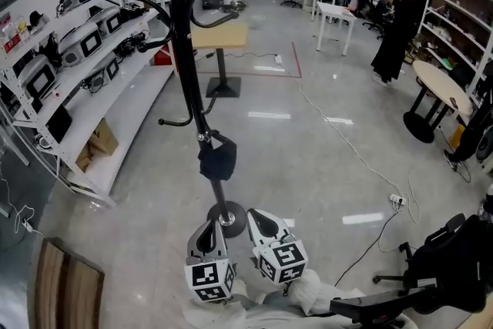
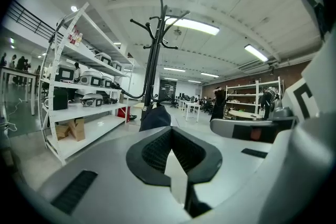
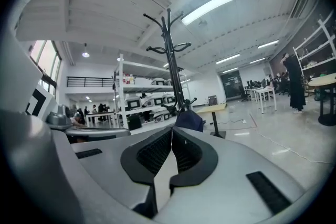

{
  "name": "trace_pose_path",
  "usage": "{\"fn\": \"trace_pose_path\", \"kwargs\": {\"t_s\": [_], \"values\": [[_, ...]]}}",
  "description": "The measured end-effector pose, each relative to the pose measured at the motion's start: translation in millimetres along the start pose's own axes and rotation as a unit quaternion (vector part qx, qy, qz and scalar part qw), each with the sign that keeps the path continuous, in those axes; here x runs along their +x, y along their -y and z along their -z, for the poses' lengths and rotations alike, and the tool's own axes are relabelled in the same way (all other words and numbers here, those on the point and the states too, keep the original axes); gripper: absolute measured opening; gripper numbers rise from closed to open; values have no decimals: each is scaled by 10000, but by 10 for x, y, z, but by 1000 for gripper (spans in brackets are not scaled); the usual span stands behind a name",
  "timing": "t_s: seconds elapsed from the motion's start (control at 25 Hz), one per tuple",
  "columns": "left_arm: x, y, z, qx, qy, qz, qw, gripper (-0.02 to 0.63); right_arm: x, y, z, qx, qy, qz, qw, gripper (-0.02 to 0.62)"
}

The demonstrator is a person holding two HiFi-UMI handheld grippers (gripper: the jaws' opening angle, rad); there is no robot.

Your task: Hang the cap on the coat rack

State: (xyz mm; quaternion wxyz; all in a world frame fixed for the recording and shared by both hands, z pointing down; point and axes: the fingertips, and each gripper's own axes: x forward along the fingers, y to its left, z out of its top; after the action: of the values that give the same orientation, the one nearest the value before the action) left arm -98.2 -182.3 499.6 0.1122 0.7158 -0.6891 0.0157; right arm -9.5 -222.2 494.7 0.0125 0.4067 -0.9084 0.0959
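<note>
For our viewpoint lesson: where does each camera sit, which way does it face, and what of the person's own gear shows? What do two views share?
Head view: on the head, facing steeply down at the coat rack; left gripper and right gripper show.
Left gripper view: on that gripper, facing the cap along its shut jaws.
Right gripper view: likewise, along its own shut jaws.
Shared: both gripper views see the cap.

Dark navy fabric cap [image 1: 218,160] – hanging limp from a low hook on the tall black metal coat rack [image 1: 183,50], sagging against the pole. Rack upright on a round base – curved hooks branching higher up.
</note>
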Motion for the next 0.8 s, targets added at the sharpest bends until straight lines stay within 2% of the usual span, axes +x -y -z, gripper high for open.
{"fn": "trace_pose_path", "kwargs": {"t_s": [0.16,0.36,0.64,0.8], "values": [[-209,137,-79,79,381,-159,9991,3,-124,-42,-11,34,40,-177,9998,15],[-298,64,5,51,194,-319,9993,3,-191,-170,-7,209,68,-340,9992,15],[-402,0,-204,103,518,-260,9983,3,-164,-268,-61,158,151,-323,9992,15],[-385,-62,-149,21,468,-243,9986,3,-137,-356,-2,257,53,-352,9990,15]]}}
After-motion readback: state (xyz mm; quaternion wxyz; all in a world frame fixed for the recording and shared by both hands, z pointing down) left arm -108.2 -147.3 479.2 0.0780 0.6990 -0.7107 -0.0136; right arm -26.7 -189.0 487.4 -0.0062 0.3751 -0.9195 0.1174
